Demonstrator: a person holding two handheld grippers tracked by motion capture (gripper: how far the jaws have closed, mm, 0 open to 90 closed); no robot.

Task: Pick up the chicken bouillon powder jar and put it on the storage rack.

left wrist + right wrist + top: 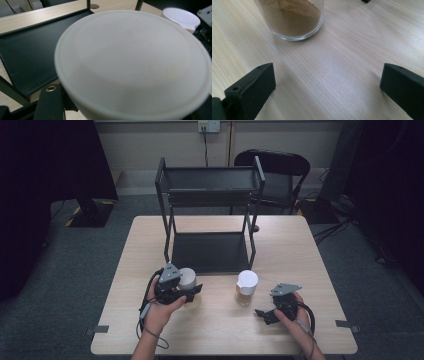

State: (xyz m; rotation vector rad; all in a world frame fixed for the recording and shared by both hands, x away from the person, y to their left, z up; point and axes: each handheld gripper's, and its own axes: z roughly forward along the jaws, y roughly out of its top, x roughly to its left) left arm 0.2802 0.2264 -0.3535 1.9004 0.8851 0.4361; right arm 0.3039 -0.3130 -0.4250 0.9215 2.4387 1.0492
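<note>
The jar (pixel 188 279) with the white lid sits in the left gripper (pixel 186 295), whose jaws are closed on its body below the lid, just in front of the rack (pixel 210 252). In the left gripper view the lid (pixel 132 62) looms right above the jaws, so the grip is low on the glass and the jar's weight stands above it. That is where I would expect trouble: smooth glass held low could tip or slide between the jaws if the hand swings quickly, and the lid could catch the rack's front edge or a post on the way to the lower shelf (pixel 210 251).

The second jar (pixel 246 287), brown powder under a white lid, stands on the surface (pixel 300 250) between the two grippers, close enough that a wide sweep of the left hand (pixel 160 312) might knock it.

The right gripper (pixel 264 314) rests low near the surface's right front, jaws wide apart with nothing between them; in its own view the second jar's base (pixel 292 18) stands just ahead of the jaws, apart from them.
</note>
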